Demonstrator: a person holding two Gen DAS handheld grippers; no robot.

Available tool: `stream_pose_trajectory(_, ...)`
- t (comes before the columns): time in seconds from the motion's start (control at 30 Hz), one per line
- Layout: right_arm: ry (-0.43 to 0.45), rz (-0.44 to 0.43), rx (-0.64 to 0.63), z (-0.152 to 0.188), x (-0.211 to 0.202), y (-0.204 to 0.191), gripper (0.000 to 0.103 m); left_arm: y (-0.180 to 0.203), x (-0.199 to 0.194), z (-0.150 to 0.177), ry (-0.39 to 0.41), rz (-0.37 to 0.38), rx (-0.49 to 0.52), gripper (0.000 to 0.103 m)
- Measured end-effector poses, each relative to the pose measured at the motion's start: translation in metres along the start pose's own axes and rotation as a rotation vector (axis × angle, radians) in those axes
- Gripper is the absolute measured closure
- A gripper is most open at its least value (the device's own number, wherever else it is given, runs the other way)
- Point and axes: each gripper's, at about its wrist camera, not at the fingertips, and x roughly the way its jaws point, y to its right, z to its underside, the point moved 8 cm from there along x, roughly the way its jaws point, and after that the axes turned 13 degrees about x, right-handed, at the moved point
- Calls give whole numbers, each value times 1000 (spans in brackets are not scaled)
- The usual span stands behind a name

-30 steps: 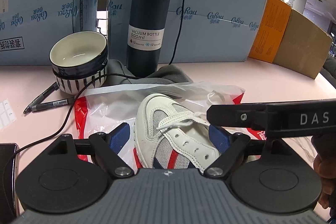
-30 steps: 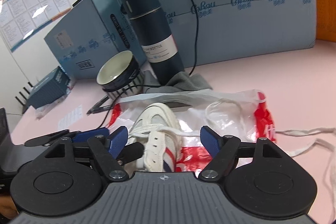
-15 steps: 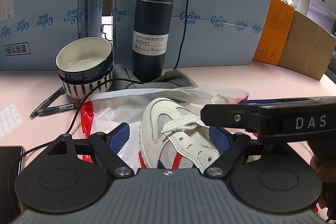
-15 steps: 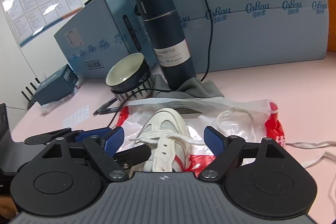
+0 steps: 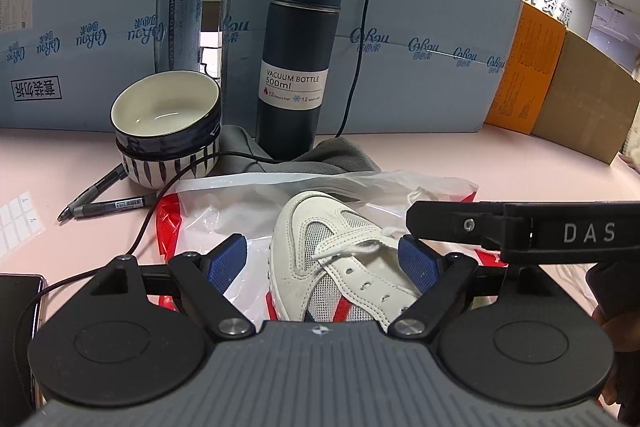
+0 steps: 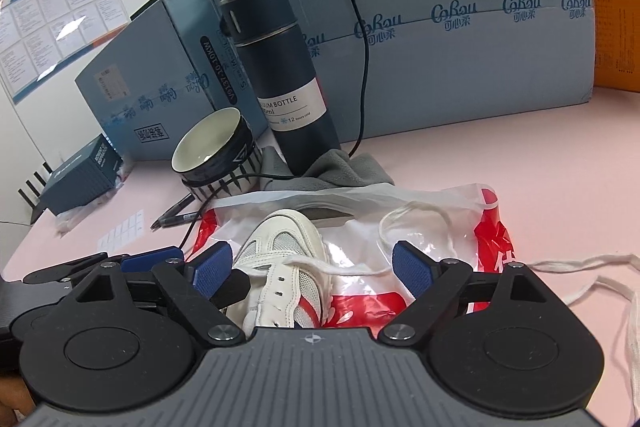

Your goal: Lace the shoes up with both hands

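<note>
My left gripper [image 5: 322, 259] stands wide around the white shoe [image 5: 344, 267] on a plastic bag [image 5: 280, 191]; vacuum bottle [image 5: 298, 67], stacked bowls [image 5: 168, 127], two pens [image 5: 104, 197] behind.

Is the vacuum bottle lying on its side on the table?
No, the vacuum bottle stands upright, partly on a grey cloth.

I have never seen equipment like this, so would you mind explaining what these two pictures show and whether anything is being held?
A person holds two hand-held grippers, each with a camera looking forward along its blue-padded fingers. One picture is from the left gripper, the other from the right gripper, whose jaws are opening. Both are open around a white sneaker on a plastic bag on the pink table; neither grips anything. The white lace trails loose. Behind stand a vacuum bottle, stacked bowls, pens and a grey cloth.
</note>
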Motion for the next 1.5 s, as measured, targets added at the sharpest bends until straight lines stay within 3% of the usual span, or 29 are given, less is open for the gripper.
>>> stream_pose_trajectory(0.23,8,0,1,0,-1,0,16,-1,0,-1,3,0,-2,22)
stream_pose_trajectory(0.53,48,9,-10,-7,-8,1,7,-16,-11,-10,28,-32,12,22)
stream_pose_trajectory(0.83,42,13,-61,2,-16,-5,6,-50,-30,3,44,-105,-141,22)
stream_pose_trajectory(0.93,16,-7,-122,12,-16,-14,7,-42,-31,6,41,-62,-134,22)
stream_pose_trajectory(1.03,-17,-7,-190,22,-15,-22,27,-26,-27,3,52,2,-102,22)
stream_pose_trajectory(1.1,-50,-4,-194,28,-12,-21,63,-14,-19,1,50,48,-95,22)
stream_pose_trajectory(1.17,-85,-4,-173,33,-8,-17,80,-5,-6,2,20,57,-101,22)
stream_pose_trajectory(1.23,-106,-12,-128,36,-6,-12,80,-1,6,6,-17,55,-125,22)
stream_pose_trajectory(1.33,-120,-19,-109,38,-5,-9,82,0,13,11,-2,54,-186,26)
stream_pose_trajectory(1.37,-124,-22,-103,38,-5,-9,82,0,14,11,11,50,-190,32)
stream_pose_trajectory(1.4,-127,-30,-92,38,-4,-8,82,1,16,12,13,50,-188,47)
stream_pose_trajectory(1.5,-133,-34,-90,38,-4,-8,82,3,17,12,26,53,-182,60)
